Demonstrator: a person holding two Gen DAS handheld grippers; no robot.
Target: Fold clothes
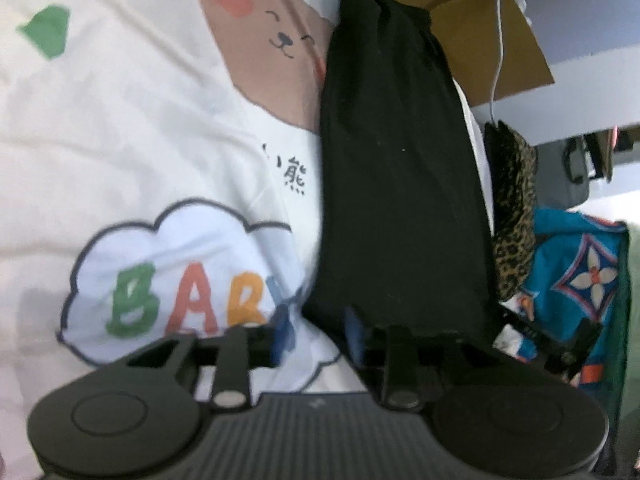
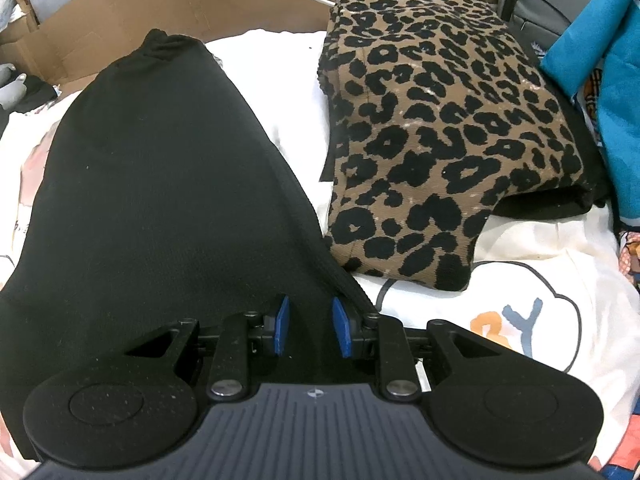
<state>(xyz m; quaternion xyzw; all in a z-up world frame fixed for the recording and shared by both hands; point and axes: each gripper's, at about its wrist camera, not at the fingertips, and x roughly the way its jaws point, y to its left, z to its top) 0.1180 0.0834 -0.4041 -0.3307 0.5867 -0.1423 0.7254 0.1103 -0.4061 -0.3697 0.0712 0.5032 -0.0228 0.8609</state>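
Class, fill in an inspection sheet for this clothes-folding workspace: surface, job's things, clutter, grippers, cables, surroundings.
Surface: white printed sheet with bear and BABY cloud.
Job's things: black garment lying long; folded leopard-print garment beside it on the right.
Clutter: teal patterned fabric at the right edge.
Grippers: left gripper blurred at the black garment's near end; right gripper open over its near edge.
Cables: white cable hanging over cardboard.
Surroundings: cardboard box behind.

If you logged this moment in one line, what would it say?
black garment flat on sheet | right hand-held gripper open over its edge | leopard garment folded beside
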